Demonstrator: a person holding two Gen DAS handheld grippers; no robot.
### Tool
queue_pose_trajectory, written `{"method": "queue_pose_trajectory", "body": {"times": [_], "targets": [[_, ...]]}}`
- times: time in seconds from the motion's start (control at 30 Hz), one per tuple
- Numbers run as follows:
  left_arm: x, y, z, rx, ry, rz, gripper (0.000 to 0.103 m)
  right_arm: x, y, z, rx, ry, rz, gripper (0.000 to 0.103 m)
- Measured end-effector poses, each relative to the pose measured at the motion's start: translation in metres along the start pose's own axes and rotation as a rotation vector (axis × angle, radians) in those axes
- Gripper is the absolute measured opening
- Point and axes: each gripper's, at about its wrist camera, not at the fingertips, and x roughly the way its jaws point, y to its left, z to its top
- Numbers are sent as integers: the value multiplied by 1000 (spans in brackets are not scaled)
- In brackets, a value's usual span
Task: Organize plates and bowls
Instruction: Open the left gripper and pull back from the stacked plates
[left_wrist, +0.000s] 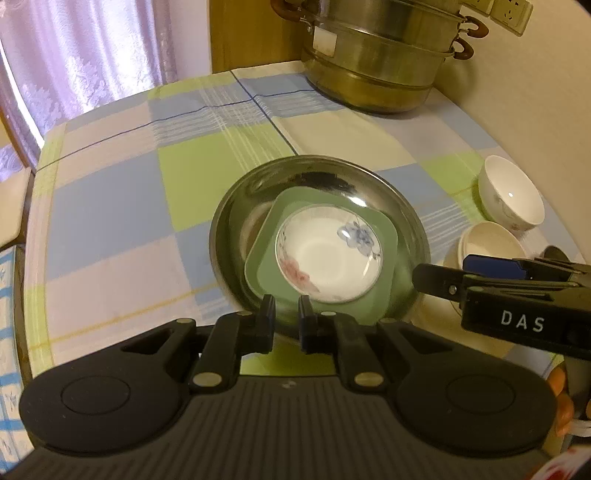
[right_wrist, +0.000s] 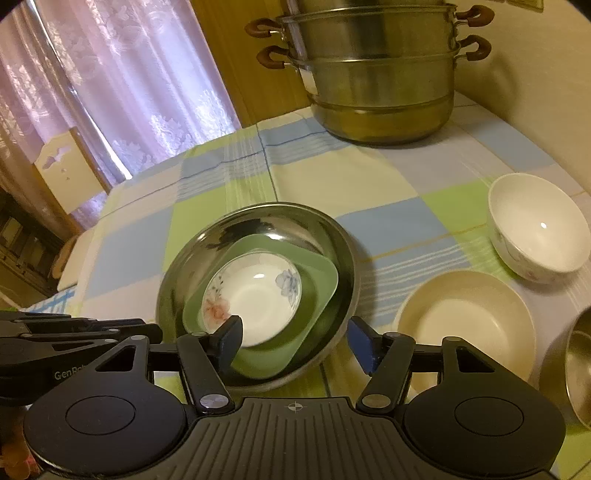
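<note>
**Matte black handheld grippers with blue pads**

The left gripper (left_wrist: 286, 317) and right gripper (right_wrist: 293, 341) share ribbed grey-black bodies, round side discs, silver pivot pins and blue-faced fingers (right_wrist: 360, 343). White lettering "DAS" and "GenRob" marks their sides.

The left black two-finger gripper (left_wrist: 286, 314) points steeply downward, its jaws nearly together with nothing between them. The right black two-finger gripper (right_wrist: 293, 341) also tilts down, jaws spread wide and empty. A fingertip (left_wrist: 561, 402), probably the person's, shows beneath it.
</note>
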Motion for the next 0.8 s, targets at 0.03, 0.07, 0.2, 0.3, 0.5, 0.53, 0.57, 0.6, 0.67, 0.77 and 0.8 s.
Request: {"method": "queue_pose_trajectory", "body": {"times": [0.03,0.07,0.2,0.3,0.5,0.53,0.57,0.6,0.67,0.77,0.8], "targets": [[-4,-1,-3,-5,0,0,11,-4,0,-2,0,-1,3,63],[-8,-1,-6,-11,-2,1,11,-7,0,-5,0,-3,5,63],[-25,-7,-20,-16,-10,8,11,-24,1,-15,-9,-7,14,63],[-35,-15,-28,-6,-14,15,11,-36,0,-24,-8,-5,14,63],[-53,-37,-47,20,-12,-18,11,-61,-4,-46,-6,22,1,63],[-55,-41,-50,24,-11,-26,11,-65,-5,-49,-5,23,-2,63],[-56,-45,-53,28,-9,-33,11,-69,-6,-53,-1,24,-5,63],[-58,-49,-56,32,-6,-43,11,-73,-9,-56,4,24,-8,63],[-61,-57,-63,42,0,-62,11,-81,-12,-62,13,24,-13,63],[-65,-68,-71,64,9,-83,11,-92,-17,-71,28,23,-31,63],[-66,-71,-74,72,10,-89,11,-95,-19,-74,33,22,-40,63]]}}
